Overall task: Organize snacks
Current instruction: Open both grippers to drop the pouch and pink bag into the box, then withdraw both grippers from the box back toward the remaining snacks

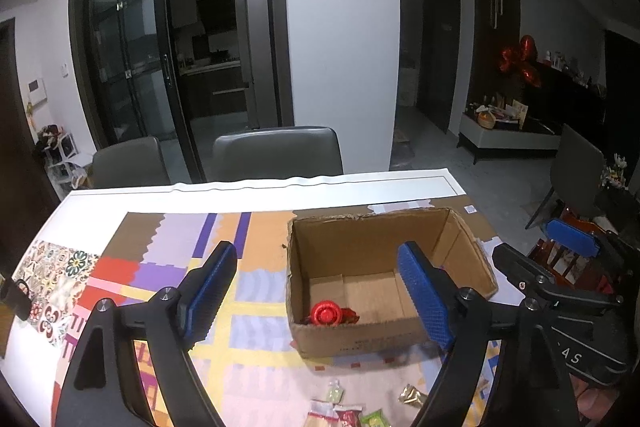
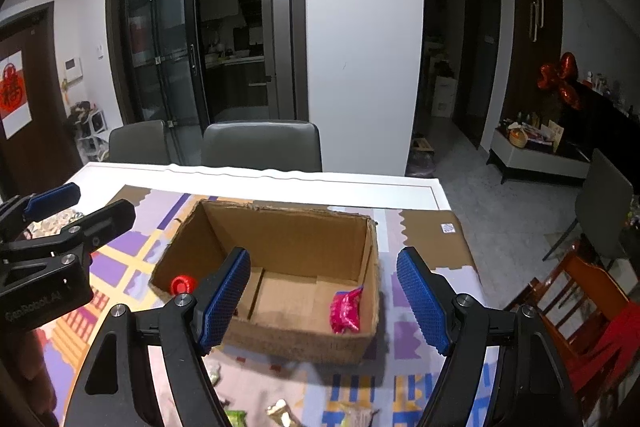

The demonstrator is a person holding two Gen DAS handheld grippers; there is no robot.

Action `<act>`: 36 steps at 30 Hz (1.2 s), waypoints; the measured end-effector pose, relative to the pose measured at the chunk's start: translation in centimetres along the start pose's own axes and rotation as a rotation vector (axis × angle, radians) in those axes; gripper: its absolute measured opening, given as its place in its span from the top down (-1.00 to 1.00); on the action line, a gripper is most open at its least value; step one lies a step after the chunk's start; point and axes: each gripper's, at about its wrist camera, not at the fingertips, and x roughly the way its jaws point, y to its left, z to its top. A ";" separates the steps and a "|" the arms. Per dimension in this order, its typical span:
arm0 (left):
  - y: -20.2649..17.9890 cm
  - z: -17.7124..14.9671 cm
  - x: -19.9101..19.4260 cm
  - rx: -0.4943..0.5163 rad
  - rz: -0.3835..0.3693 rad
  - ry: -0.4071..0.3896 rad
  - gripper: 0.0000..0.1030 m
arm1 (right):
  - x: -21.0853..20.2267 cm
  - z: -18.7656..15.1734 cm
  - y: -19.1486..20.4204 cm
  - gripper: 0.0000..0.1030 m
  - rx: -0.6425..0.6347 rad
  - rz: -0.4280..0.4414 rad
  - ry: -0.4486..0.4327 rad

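An open cardboard box (image 1: 384,227) (image 2: 280,223) stands on the patterned mat. Inside it lie a red round-capped snack (image 1: 327,313) (image 2: 183,283) at its left and a pink wrapped snack (image 2: 346,311) at its right. My left gripper (image 1: 316,295) is open and empty, held above the box's near left side. My right gripper (image 2: 324,303) is open and empty, held above the box's near edge. Loose snack packets lie on the mat in front of the box: green and red ones (image 1: 348,415) and a gold one (image 1: 412,395), also low in the right wrist view (image 2: 280,411).
The colourful mat (image 1: 168,267) covers a white table (image 1: 320,187). Two grey chairs (image 1: 276,153) stand at the far side. A red wooden chair (image 2: 580,291) stands at the right. The right gripper shows at the right of the left wrist view (image 1: 560,267).
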 end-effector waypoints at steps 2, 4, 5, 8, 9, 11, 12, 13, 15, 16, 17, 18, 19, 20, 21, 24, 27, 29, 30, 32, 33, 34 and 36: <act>0.2 -0.2 -0.7 0.000 0.003 -0.003 -0.63 | -0.7 -0.3 0.2 -0.49 0.006 -0.001 -0.004; 0.3 -0.5 -1.3 0.000 0.011 -0.007 -0.67 | -1.3 -0.6 0.3 -0.49 0.004 -0.002 -0.009; 0.4 -0.8 -1.6 -0.001 0.014 -0.009 -0.68 | -1.7 -0.8 0.3 -0.49 0.002 -0.001 -0.011; 0.7 -1.2 -2.2 0.000 0.018 -0.006 -0.69 | -2.5 -1.3 0.6 -0.49 0.003 0.001 -0.017; 0.7 -1.4 -2.4 0.003 0.020 -0.005 -0.69 | -2.7 -1.4 0.6 -0.49 0.004 0.003 -0.017; 0.9 -1.9 -2.8 0.007 0.027 -0.001 -0.71 | -3.2 -1.8 0.9 -0.49 0.002 0.003 -0.016; 0.9 -2.1 -3.1 0.006 0.028 -0.001 -0.72 | -3.4 -2.0 1.0 -0.49 0.000 0.003 -0.016; 1.0 -2.3 -3.3 0.005 0.029 -0.001 -0.75 | -3.7 -2.2 1.1 -0.49 -0.001 0.002 -0.016; 1.1 -2.9 -3.8 0.002 0.032 -0.001 -0.79 | -4.1 -2.6 1.3 -0.49 -0.002 0.001 -0.014; 1.2 -3.1 -4.0 0.000 0.033 -0.001 -0.79 | -4.3 -2.9 1.3 -0.50 -0.002 0.001 -0.013; 1.3 -3.5 -4.3 0.001 0.035 0.000 -0.79 | -4.5 -3.0 1.5 -0.59 -0.001 0.000 -0.012; 1.5 -3.5 -4.4 0.002 0.037 0.002 -0.79 | -4.7 -3.3 1.5 -0.61 0.001 -0.004 -0.013; 1.6 -3.8 -4.6 0.001 0.039 0.002 -0.79 | -4.9 -3.6 1.6 -0.62 0.003 -0.008 -0.015; 1.7 -4.1 -4.9 -0.002 0.040 0.001 -0.79 | -5.2 -3.9 1.7 -0.62 0.003 -0.009 -0.016; 1.7 -4.3 -5.1 -0.002 0.043 0.000 -0.79 | -5.5 -4.3 1.8 -0.62 0.002 -0.006 -0.015; 1.9 -5.0 -5.8 -0.004 0.050 -0.001 -0.79 | -6.1 -4.9 2.3 -0.62 -0.001 -0.002 -0.011; 2.2 -5.9 -6.6 -0.005 0.060 0.001 -0.84 | -6.7 -5.6 2.6 -0.62 -0.003 0.000 -0.006; 2.3 -6.6 -7.1 -0.002 0.071 -0.002 -0.88 | -7.1 -6.2 2.8 -0.62 -0.002 0.002 -0.001; 2.5 -6.9 -7.3 -0.002 0.075 -0.003 -0.88 | -7.3 -6.6 2.9 -0.62 -0.002 0.002 0.001; 2.8 -7.5 -7.7 -0.007 0.073 -0.001 -0.89 | -7.6 -7.1 3.1 -0.62 -0.004 0.000 0.005; 2.8 -7.8 -7.9 -0.009 0.073 0.002 -0.89 | -7.8 -7.4 3.2 -0.62 -0.003 -0.001 0.009; 2.9 -8.1 -8.0 -0.011 0.074 0.003 -0.89 | -8.0 -7.8 3.3 -0.62 -0.002 -0.001 0.012; 3.0 -8.7 -8.2 -0.013 0.074 0.008 -0.90 | -8.1 -8.1 3.4 -0.63 0.000 -0.003 0.018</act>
